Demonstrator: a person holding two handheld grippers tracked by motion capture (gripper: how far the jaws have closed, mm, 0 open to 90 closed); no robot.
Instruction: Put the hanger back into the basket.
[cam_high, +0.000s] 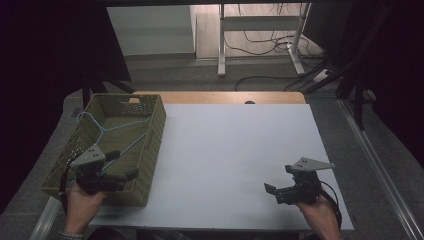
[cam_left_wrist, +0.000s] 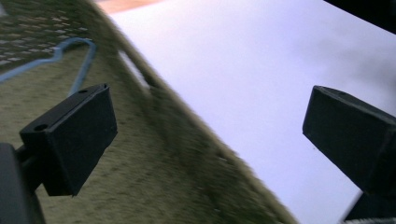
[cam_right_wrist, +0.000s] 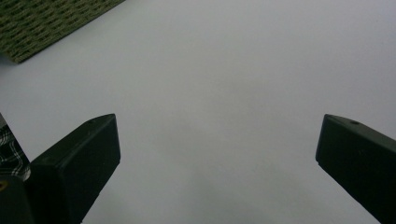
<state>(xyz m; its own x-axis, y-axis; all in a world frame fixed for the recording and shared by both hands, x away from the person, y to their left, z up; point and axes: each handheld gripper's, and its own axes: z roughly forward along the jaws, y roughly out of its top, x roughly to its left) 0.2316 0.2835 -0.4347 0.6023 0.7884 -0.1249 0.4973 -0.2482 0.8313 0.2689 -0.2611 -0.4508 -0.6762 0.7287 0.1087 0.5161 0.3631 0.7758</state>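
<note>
Dim room, grey floor, white desk legs (cam_high: 260, 35) and loose cables (cam_high: 265, 42) at the back. The table (cam_high: 235, 160) was covered by a white sheet, with a strip of bare wood along its far edge. An olive woven basket (cam_high: 150, 145) sat on the table's left side, hanging partly past the left edge. The light-blue wire hanger (cam_high: 107, 127) lay inside the basket, resting on its floor with its hook toward the far left corner; nothing held it.

Your left gripper (cam_high: 117, 165) was over the near end of the basket, above its right wall, jaws spread wide with nothing between them. In the left gripper view (cam_left_wrist: 210, 130) the basket wall (cam_left_wrist: 187, 140) ran blurred between the two jaws, and the hanger's hook (cam_left_wrist: 77, 49) showed just beyond the left jaw, not touched.

Your right gripper (cam_high: 272, 192) hung above the white sheet near the table's near right corner, well apart from the basket, pointing left. Its jaws were wide open and empty. In the right gripper view (cam_right_wrist: 217, 154) they framed bare white sheet, with a corner of the basket (cam_right_wrist: 46, 23) at top left.
</note>
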